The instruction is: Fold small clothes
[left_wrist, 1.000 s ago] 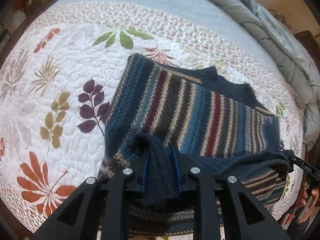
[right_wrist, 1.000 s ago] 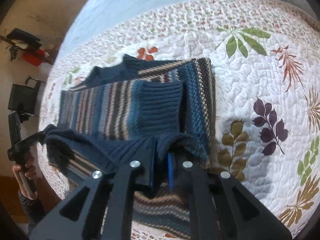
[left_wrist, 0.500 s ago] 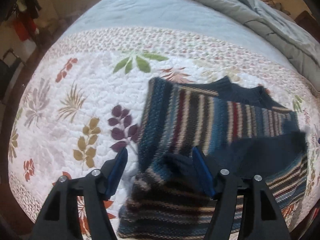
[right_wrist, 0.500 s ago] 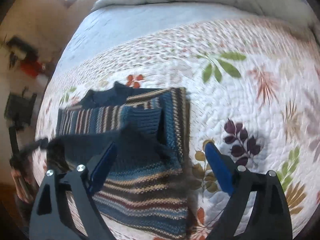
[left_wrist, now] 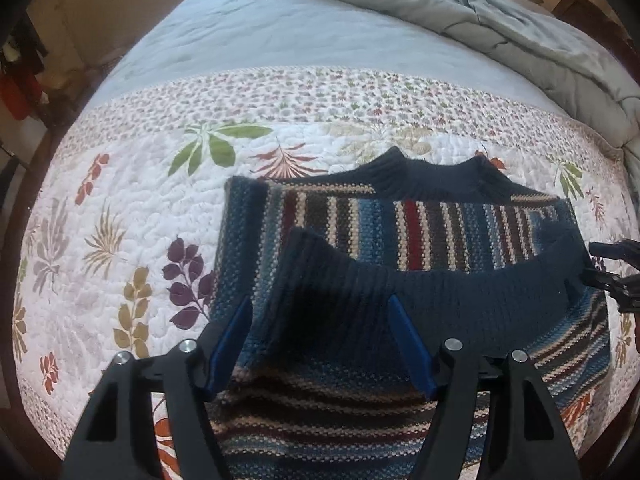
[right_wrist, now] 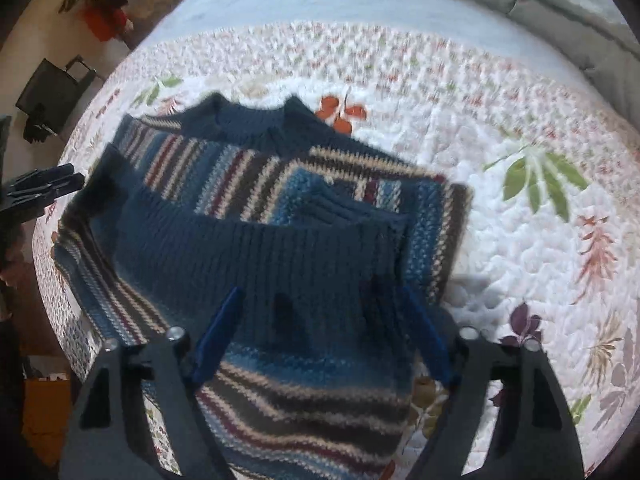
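Two tools, left [left_wrist: 320, 342] and right [right_wrist: 320, 336], both spread wide above the folded striped sweater [left_wrist: 400, 280], neither touching it.

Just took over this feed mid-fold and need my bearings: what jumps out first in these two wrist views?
The striped sweater dominates, lying on the leaf-print quilt with its dark ribbed hem folded up across its middle and the collar at the far edge. Both the left gripper and the right gripper have their jaws wide open over the near edge, holding nothing. A rumpled grey blanket lies bunched at the far right of the bed.
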The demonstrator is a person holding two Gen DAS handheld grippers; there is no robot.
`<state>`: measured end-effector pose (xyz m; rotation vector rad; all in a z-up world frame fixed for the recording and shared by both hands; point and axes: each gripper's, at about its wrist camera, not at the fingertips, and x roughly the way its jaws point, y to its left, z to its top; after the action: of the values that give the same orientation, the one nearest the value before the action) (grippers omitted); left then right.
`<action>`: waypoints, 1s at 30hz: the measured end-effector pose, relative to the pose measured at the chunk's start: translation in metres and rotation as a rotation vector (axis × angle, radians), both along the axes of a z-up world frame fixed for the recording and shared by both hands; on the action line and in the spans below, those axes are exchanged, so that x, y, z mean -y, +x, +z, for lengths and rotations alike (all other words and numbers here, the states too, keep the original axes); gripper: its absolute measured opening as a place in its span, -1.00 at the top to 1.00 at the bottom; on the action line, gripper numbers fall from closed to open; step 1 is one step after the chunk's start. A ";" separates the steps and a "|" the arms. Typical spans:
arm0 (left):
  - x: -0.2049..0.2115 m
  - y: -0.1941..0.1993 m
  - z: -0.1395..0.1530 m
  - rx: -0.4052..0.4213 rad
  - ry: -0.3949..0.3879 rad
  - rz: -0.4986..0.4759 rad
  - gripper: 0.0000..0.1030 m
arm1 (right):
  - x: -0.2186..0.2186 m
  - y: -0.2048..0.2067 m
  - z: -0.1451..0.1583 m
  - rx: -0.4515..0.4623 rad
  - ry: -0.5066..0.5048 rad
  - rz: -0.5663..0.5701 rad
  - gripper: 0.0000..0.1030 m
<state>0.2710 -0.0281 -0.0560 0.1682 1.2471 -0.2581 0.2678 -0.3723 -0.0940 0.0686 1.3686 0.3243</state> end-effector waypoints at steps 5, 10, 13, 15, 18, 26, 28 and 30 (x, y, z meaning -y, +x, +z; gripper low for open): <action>0.009 0.001 -0.014 -0.023 -0.002 -0.019 -0.38 | 0.000 0.001 -0.014 -0.049 -0.058 0.005 0.78; 0.024 0.004 -0.022 -0.038 -0.024 -0.057 -0.38 | 0.011 -0.005 0.006 0.017 -0.007 -0.015 0.82; 0.043 0.005 -0.020 -0.027 -0.055 -0.142 -0.38 | 0.021 -0.010 0.028 0.076 0.070 -0.032 0.82; 0.062 0.009 -0.021 -0.050 -0.123 -0.244 -0.47 | 0.026 -0.011 0.038 0.099 0.118 -0.041 0.83; 0.089 0.020 -0.032 -0.113 -0.178 -0.376 -0.55 | 0.028 -0.011 0.043 0.116 0.119 -0.040 0.83; 0.134 0.029 -0.062 -0.216 -0.213 -0.581 -0.65 | 0.039 -0.012 0.042 0.127 0.141 -0.043 0.83; 0.140 0.025 -0.064 -0.235 -0.222 -0.619 -0.66 | 0.043 -0.010 0.038 0.119 0.153 -0.050 0.84; 0.142 0.018 -0.064 -0.254 -0.234 -0.652 -0.66 | 0.045 -0.010 0.035 0.116 0.156 -0.054 0.84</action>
<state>0.2891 -0.1700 -0.1197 0.3462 1.3723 -1.0093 0.2579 -0.4169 -0.0595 0.2124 1.2227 0.3835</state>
